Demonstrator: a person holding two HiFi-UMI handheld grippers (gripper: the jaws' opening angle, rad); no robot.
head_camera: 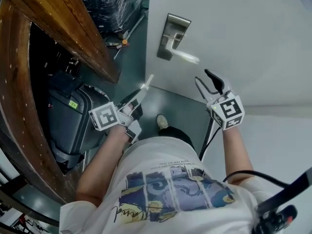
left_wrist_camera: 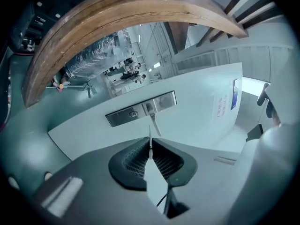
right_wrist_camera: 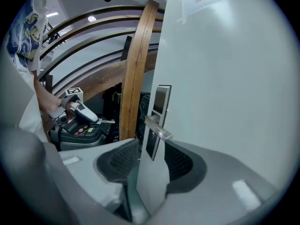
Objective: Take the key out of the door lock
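The silver key (head_camera: 146, 84) is out of the lock, pinched edge-on in my left gripper (head_camera: 141, 93), which is shut on it a short way in front of the white door (head_camera: 243, 38). From the left gripper view, the key's (left_wrist_camera: 150, 143) thin blade sticks up between the pads and points at the steel lock plate (left_wrist_camera: 140, 109) and its lever handle (left_wrist_camera: 155, 124). My right gripper (head_camera: 207, 86) hangs open just right of and below the handle (head_camera: 186, 57), holding nothing. In the right gripper view, the lock plate (right_wrist_camera: 158, 118) shows between the wide jaws, with the left gripper (right_wrist_camera: 79, 112) beyond it.
A curved wooden beam (head_camera: 73, 30) runs along the left. A dark case (head_camera: 68, 118) stands on the floor below it, and wrapped goods (head_camera: 112, 4) are stacked behind. The person's shoe (head_camera: 162, 122) is on the grey-green floor by the door.
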